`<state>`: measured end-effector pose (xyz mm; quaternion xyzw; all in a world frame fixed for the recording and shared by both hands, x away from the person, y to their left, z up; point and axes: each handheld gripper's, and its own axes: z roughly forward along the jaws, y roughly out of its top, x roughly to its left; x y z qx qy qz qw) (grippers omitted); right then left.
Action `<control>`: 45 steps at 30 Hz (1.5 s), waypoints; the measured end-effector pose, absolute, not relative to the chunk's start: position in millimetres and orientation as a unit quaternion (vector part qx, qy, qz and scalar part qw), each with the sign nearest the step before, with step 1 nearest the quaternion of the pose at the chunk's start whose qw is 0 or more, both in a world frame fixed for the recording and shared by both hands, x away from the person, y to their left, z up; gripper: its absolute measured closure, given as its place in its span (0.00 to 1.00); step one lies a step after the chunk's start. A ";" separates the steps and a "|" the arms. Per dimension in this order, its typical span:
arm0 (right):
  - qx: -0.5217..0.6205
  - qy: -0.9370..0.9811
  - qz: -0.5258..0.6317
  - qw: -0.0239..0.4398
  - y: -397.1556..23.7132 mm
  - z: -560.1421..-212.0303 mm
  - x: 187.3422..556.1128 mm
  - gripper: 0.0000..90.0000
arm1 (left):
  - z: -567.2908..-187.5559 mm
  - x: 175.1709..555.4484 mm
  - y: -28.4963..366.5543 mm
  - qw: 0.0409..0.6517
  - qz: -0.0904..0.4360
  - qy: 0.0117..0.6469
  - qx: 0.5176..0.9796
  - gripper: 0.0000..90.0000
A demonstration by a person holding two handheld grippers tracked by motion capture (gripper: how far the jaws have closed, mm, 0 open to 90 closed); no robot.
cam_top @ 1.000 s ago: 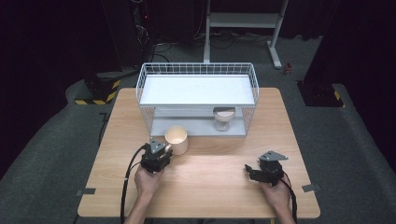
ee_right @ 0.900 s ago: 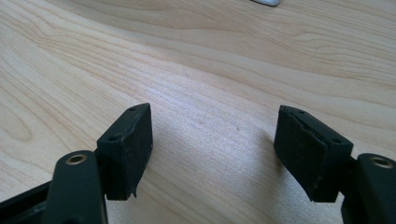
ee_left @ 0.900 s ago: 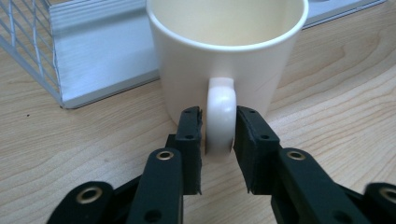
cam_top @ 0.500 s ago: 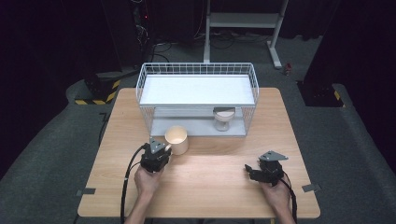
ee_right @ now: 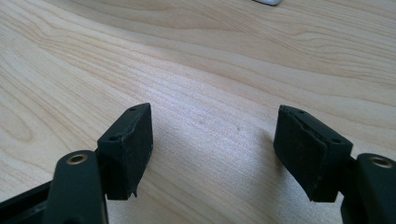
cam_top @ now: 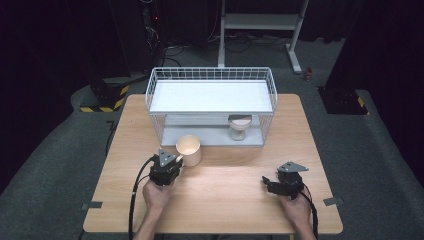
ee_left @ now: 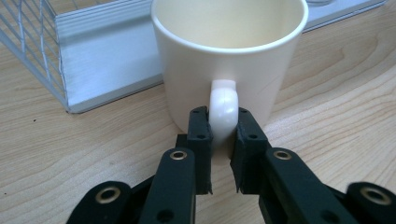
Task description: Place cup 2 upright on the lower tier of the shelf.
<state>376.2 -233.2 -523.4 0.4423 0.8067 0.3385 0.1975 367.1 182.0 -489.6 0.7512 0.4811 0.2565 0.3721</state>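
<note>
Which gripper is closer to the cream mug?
The left. The left gripper is shut on the handle of the cream mug, which stands on the table before the wire rack. The right gripper sits far off toward the table's right, jaws apart over bare wood.

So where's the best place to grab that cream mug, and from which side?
Take the mug by its handle, coming in level from the person's side, where the handle points. It is a narrow upright loop that fits between the fingers; the body is far wider. The left gripper is already shut on it this way.
</note>
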 end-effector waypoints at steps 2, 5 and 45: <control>0.442 0.807 0.339 0.197 -233.2 -523.4 376.2 0.32 | -489.7 366.2 182.4 0.374 0.259 0.479 0.751 0.89; 0.443 0.806 0.338 0.197 -233.1 -523.4 376.1 0.32 | -488.6 365.5 182.6 0.375 0.265 0.473 0.752 0.89; 0.443 0.806 0.338 0.198 -233.0 -523.4 376.1 0.32 | -453.5 360.4 200.3 0.424 0.252 0.470 0.732 0.89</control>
